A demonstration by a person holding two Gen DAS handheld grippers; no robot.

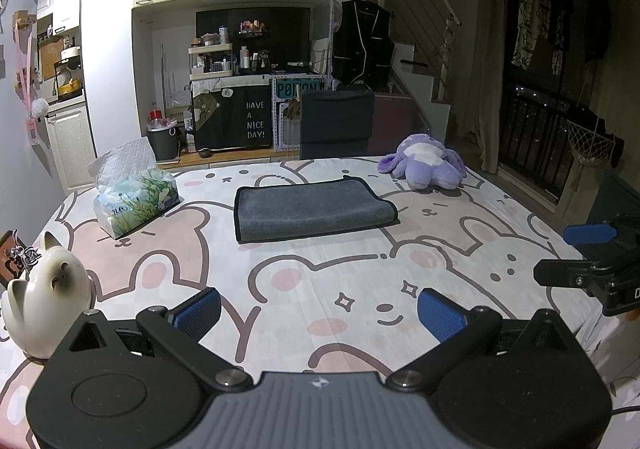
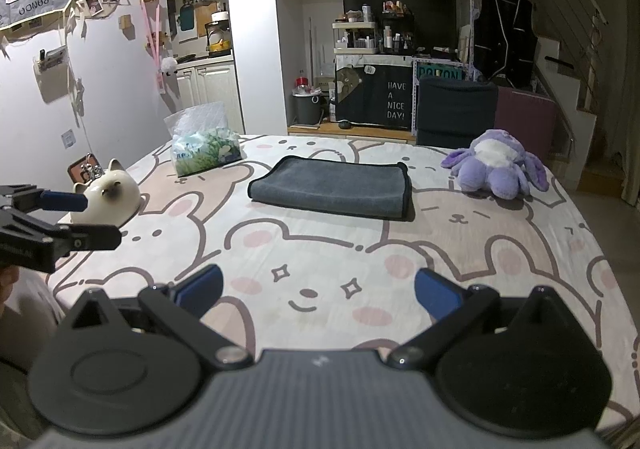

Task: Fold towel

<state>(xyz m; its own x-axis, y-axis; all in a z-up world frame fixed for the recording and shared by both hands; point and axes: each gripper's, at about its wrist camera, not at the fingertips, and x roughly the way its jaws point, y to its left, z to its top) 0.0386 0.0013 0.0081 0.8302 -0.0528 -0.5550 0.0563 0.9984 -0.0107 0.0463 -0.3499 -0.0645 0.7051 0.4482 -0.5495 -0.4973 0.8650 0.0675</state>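
Observation:
A grey towel [image 1: 312, 209] with a dark edge lies folded flat in the middle of the table, on a cartoon-bear tablecloth [image 1: 320, 273]. It also shows in the right wrist view [image 2: 336, 188]. My left gripper [image 1: 319, 313] is open and empty, well short of the towel, near the table's front edge. My right gripper [image 2: 318, 291] is open and empty, also well short of the towel. The right gripper shows at the right edge of the left wrist view [image 1: 576, 253]. The left gripper shows at the left edge of the right wrist view [image 2: 94, 219].
A tissue pack [image 1: 136, 197] stands left of the towel. A white cat figurine [image 1: 44, 301] sits at the table's near left. A purple plush toy [image 1: 426, 163] lies far right. A dark chair [image 1: 336, 123] stands behind the table.

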